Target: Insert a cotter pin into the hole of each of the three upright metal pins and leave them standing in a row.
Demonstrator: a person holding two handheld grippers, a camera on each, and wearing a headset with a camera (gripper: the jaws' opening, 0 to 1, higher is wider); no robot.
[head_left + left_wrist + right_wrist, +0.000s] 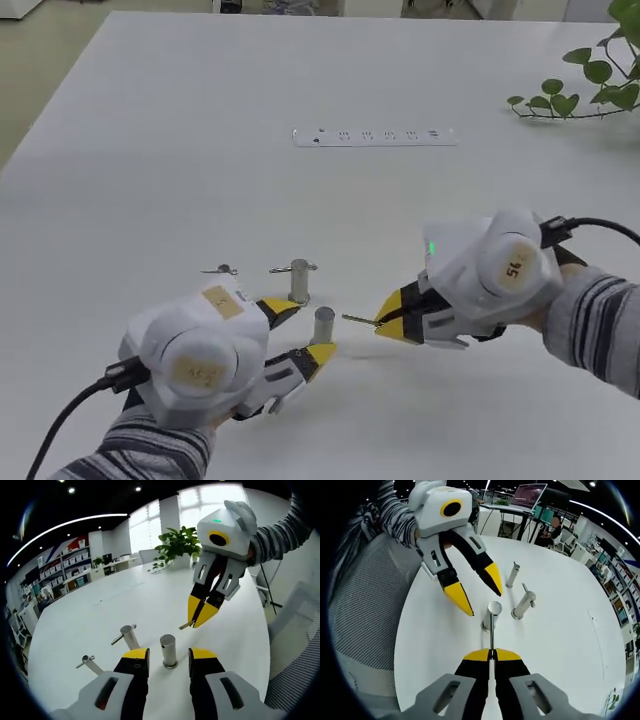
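Jaws pinching the thin steel cotter pin (491, 630), my right gripper (491, 655) points it lengthwise at 12 o'clock toward the bare upright grey metal pin (492, 614), just ahead of my left gripper (169, 654) and its spread jaws.

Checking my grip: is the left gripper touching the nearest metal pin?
Apart: the left gripper view shows table between the metal pin and each jaw of the left gripper.

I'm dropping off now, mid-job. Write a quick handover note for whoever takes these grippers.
Left gripper open, jaws just short of the bare pin, not gripping it.
Right gripper shut on a cotter pin, tip aimed at the bare pin.
Done: middle pin and far pin stand upright, each already cottered.
Left: thread this cotter pin through the bare pin's hole; keep all three in a row.
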